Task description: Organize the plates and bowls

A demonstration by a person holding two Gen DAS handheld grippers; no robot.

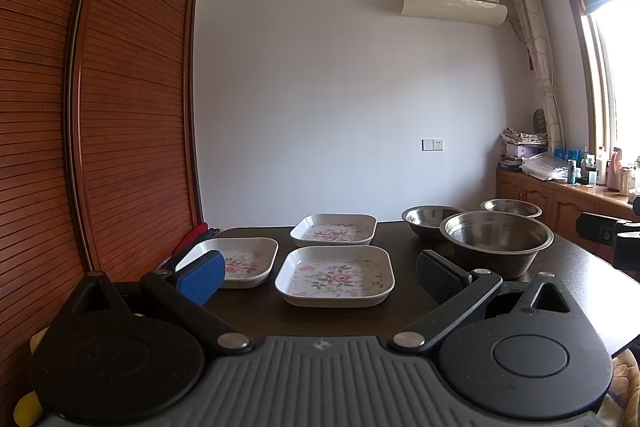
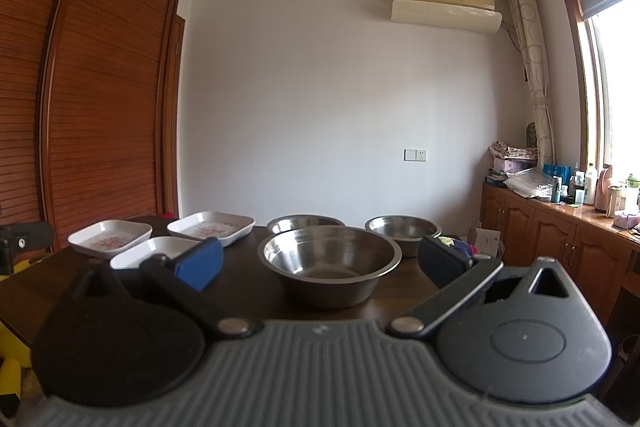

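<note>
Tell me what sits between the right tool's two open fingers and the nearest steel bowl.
Nothing. In the right wrist view the right tool is open, and only bare dark table lies before the nearest steel bowl, which is framed between the fingers.

1. A dark wooden table (image 1: pixel 404 239) stands in the foreground.
2. A slatted wooden wardrobe (image 1: pixel 120 127) fills the left side.
3. An air conditioner (image 2: pixel 446 1) hangs high on the white wall.
4. A curtain (image 2: pixel 532 67) hangs beside the window.
5. Bottles (image 2: pixel 576 187) crowd the low wooden cabinet (image 2: pixel 560 243) on the right.
</note>
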